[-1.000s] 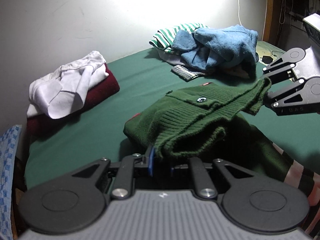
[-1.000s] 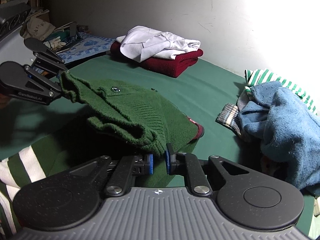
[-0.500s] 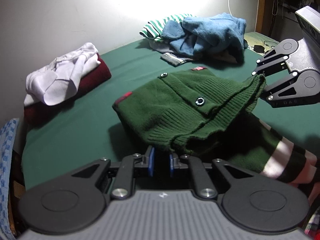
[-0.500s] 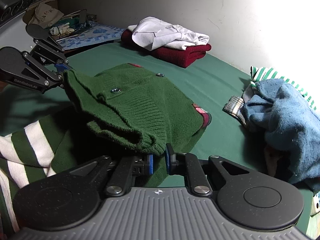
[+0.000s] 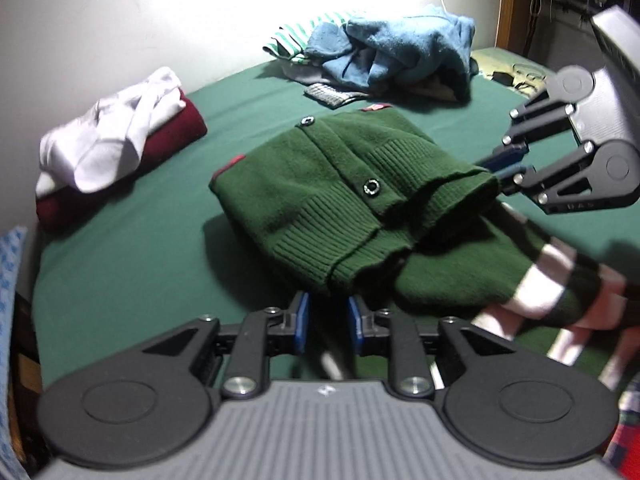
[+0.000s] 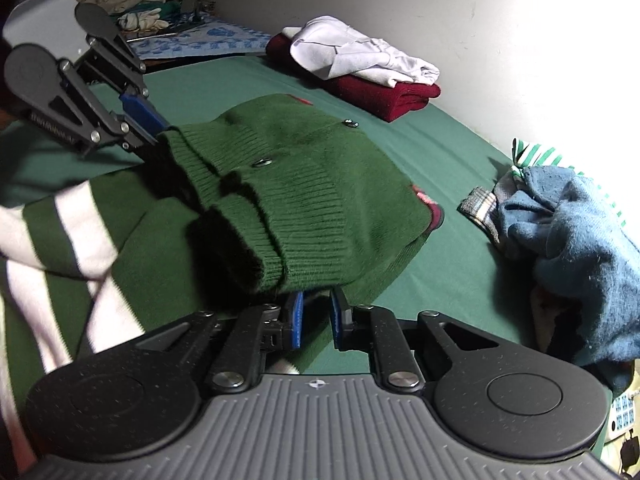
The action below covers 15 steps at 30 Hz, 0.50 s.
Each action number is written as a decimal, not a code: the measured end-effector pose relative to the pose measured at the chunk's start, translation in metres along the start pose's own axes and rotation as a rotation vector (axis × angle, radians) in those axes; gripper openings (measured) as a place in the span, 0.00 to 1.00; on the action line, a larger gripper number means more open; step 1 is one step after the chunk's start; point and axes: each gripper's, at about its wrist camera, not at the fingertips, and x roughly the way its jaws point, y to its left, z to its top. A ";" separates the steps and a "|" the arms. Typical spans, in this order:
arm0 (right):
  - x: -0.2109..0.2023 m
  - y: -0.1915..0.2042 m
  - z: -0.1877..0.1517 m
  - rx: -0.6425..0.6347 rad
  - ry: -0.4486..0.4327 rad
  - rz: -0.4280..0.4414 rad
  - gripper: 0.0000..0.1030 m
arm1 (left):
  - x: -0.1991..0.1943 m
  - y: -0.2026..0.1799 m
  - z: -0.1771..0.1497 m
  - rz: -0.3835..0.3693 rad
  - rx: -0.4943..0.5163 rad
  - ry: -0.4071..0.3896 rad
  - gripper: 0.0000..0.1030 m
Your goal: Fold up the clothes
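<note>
The dark green ribbed knit cardigan (image 5: pixel 320 184) lies folded over on the green bed sheet (image 5: pixel 120 264), above its striped sleeve. The left claw (image 5: pixel 325 316) has just been opening, its blue pads now apart at the hem's edge, gripping nothing. The right claw (image 6: pixel 316 312) pinches the hem's other corner, narrow.

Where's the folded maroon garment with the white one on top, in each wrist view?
Left wrist: maroon garment at left, by the wall, under the white garment.
Right wrist: upper centre-right, against the wall, white garment on top.
Shared landmark: green cardigan mid-frame in both.
</note>
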 end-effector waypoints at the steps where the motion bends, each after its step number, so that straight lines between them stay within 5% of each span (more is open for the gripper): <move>1: -0.004 0.000 -0.002 0.006 0.010 0.010 0.14 | -0.003 0.003 -0.002 -0.007 -0.014 0.001 0.30; 4: -0.018 -0.006 -0.005 0.078 0.038 0.044 0.30 | -0.006 0.010 -0.004 0.002 -0.053 0.010 0.44; 11: -0.039 -0.044 -0.004 0.537 0.007 0.113 0.35 | -0.001 0.023 0.002 -0.073 -0.229 -0.005 0.57; 15: -0.023 -0.061 -0.008 0.838 0.008 0.241 0.35 | 0.005 0.027 0.008 -0.133 -0.305 -0.015 0.61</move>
